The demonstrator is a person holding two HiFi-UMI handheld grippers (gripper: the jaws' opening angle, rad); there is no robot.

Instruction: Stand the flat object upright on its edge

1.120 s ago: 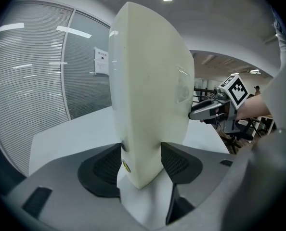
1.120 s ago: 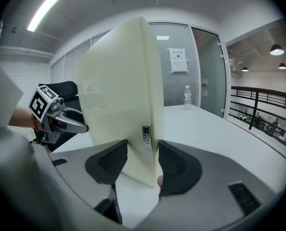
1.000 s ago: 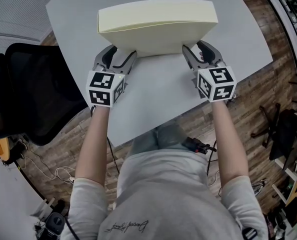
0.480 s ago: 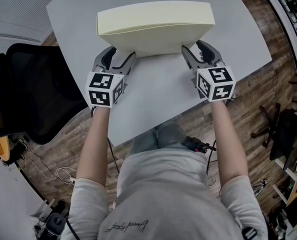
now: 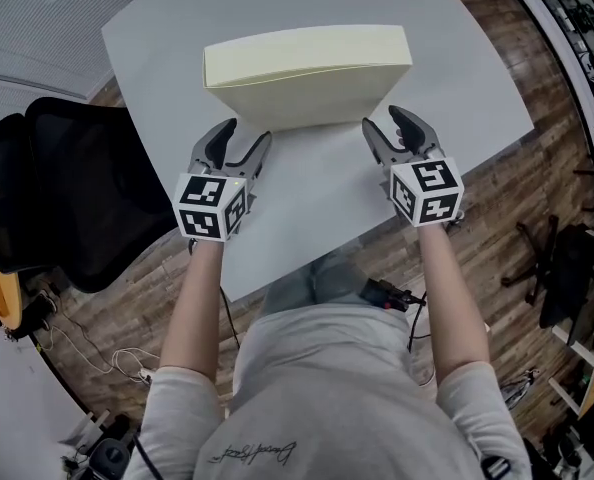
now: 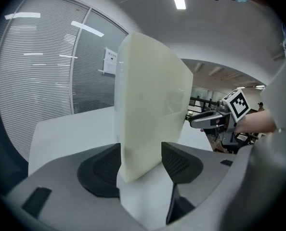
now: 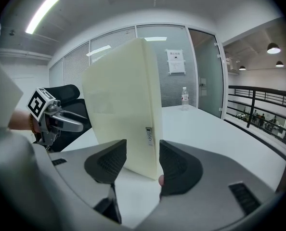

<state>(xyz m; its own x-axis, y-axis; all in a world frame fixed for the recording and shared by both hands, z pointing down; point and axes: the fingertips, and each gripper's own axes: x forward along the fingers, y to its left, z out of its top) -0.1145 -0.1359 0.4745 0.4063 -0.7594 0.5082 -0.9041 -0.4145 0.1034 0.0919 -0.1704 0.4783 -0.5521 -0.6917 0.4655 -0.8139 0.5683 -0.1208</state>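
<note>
The flat cream object (image 5: 307,73) stands upright on its long edge on the white table (image 5: 317,193). My left gripper (image 5: 245,134) sits just before its lower left corner, jaws open. My right gripper (image 5: 386,124) sits before the lower right corner, also open. In the left gripper view the cream object (image 6: 150,105) rises ahead of the left gripper (image 6: 140,163), its bottom corner showing between the pads with a gap on the right. In the right gripper view the cream object (image 7: 123,114) stands ahead of the right gripper (image 7: 142,166), and neither pad presses on it.
A black office chair (image 5: 67,198) stands off the table's left edge. The table's near edge runs just behind both grippers, with wooden floor (image 5: 537,158) beyond it. A small bottle (image 7: 185,101) stands far back on the table.
Both grippers have drawn back toward me from the object's lower corners. The object stays upright in place.
</note>
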